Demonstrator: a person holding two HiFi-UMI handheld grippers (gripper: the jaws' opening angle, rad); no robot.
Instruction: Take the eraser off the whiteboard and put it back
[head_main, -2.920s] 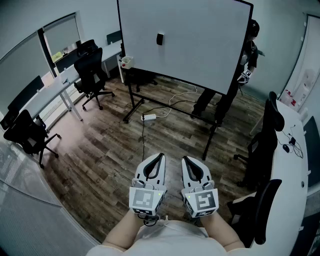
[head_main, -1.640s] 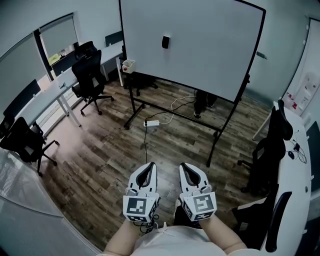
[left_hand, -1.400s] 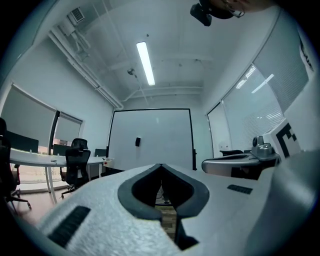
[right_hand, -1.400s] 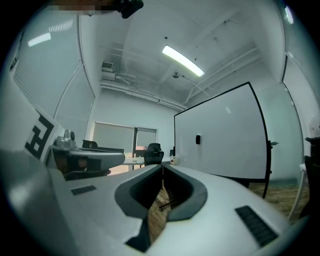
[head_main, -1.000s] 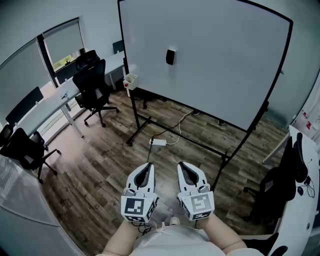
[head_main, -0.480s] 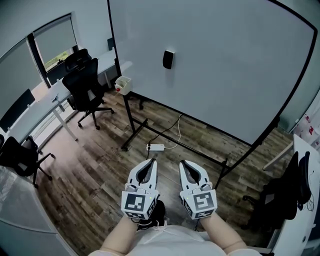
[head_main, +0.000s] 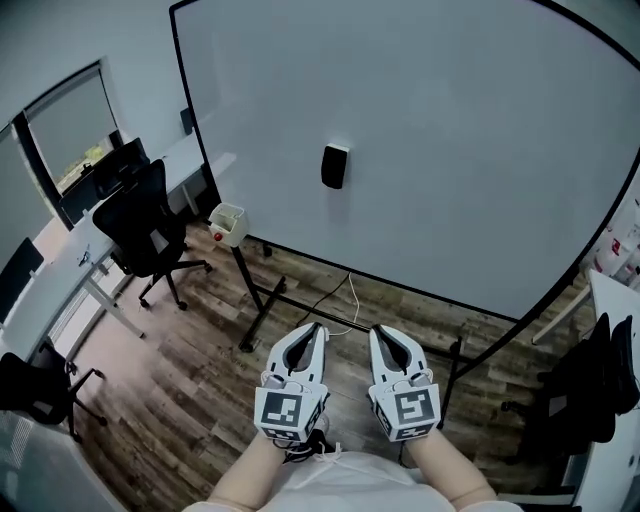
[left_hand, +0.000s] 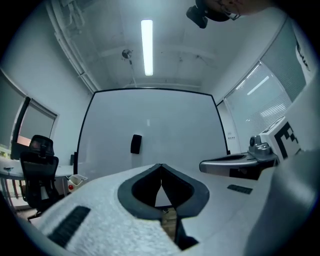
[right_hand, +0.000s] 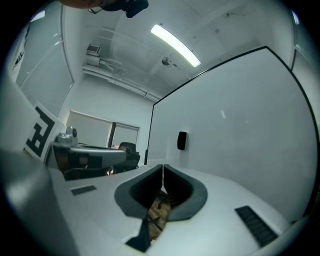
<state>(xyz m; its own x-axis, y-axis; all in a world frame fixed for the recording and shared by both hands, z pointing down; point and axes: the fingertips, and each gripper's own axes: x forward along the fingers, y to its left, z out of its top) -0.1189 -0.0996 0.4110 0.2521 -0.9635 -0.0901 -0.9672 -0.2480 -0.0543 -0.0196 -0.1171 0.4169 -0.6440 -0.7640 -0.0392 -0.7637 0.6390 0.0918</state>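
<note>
Fingertips of left gripper (head_main: 316, 327) pressed together on nothing, right gripper (head_main: 378, 331) likewise closed and empty, both held level, side by side, white moulded shells with dark pads, wood-plank floor (head_main: 190, 400) beneath, black rectangular eraser (head_main: 334, 166) stuck mid-height on the white, black-framed whiteboard (head_main: 480, 150), well ahead.

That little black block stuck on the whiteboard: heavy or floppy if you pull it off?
The eraser clings to the upright whiteboard with no ledge under it, so it is probably light and magnetic. It may resist briefly, then come free. Its boxy shape suggests a stiff body that won't roll.
</note>
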